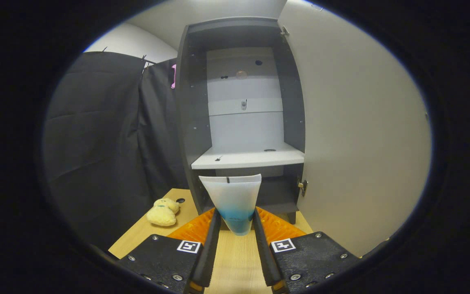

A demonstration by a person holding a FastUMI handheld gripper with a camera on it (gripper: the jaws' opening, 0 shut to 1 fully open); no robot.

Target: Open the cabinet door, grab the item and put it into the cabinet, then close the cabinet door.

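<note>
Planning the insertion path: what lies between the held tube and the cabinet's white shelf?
Nothing. In the gripper view the gripper is shut on the tube, whose flat end rises just below the shelf front edge; the cabinet door stands open alongside.

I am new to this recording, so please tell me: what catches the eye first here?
First, the squeeze tube, crimped end up, clamped between the gripper fingers. Just beyond it stands the dark cabinet, its pale door swung open on the right. A yellow plush toy lies on the wooden table, left of the cabinet.
</note>
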